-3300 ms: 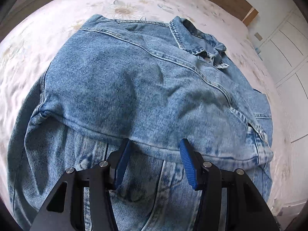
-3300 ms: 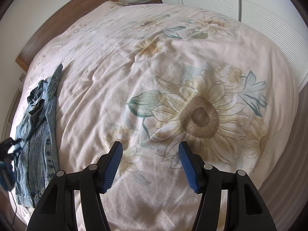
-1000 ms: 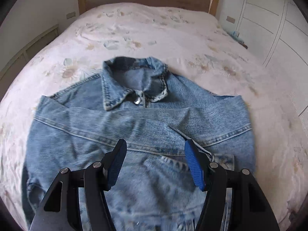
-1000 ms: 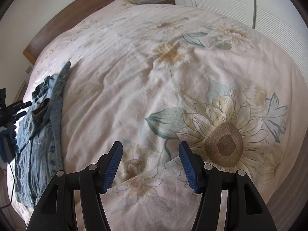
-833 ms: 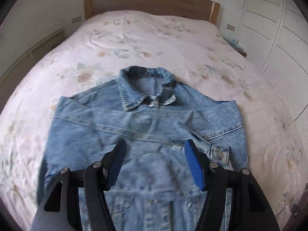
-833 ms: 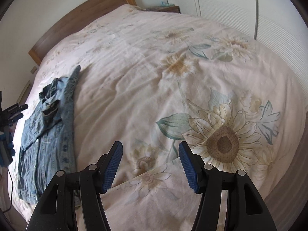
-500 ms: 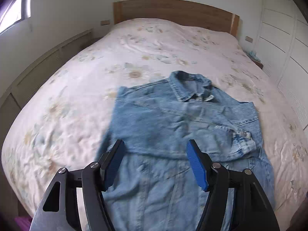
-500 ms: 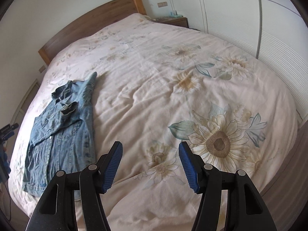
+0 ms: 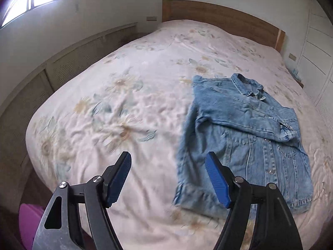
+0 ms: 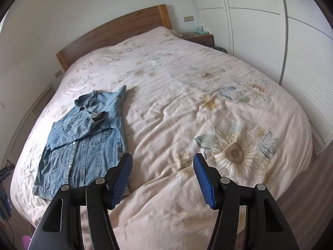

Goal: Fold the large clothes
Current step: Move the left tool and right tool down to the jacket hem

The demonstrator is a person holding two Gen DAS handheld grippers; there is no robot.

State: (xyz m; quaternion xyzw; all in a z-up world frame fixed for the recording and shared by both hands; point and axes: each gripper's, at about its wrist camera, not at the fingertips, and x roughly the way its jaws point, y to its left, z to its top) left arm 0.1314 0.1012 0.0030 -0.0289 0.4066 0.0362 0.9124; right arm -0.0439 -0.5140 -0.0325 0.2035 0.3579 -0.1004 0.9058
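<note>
The jacket [image 9: 245, 129] lies partly folded on the bed [image 9: 124, 108], its near hem blurred. The left gripper [image 9: 168, 179] is opening with nothing between its jaws; the right gripper [image 10: 162, 177] gapes empty.

Faded denim jacket [image 9: 245, 129], seemingly cotton bedspread [image 9: 129, 95], matt wooden headboard [image 9: 218, 18]

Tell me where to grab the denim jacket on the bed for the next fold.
Probably the denim jacket hem corners, coming from the foot of the bed: the hem lies flat and free nearest both open, empty hand-held grippers, the sleeves already folded across the chest.
</note>
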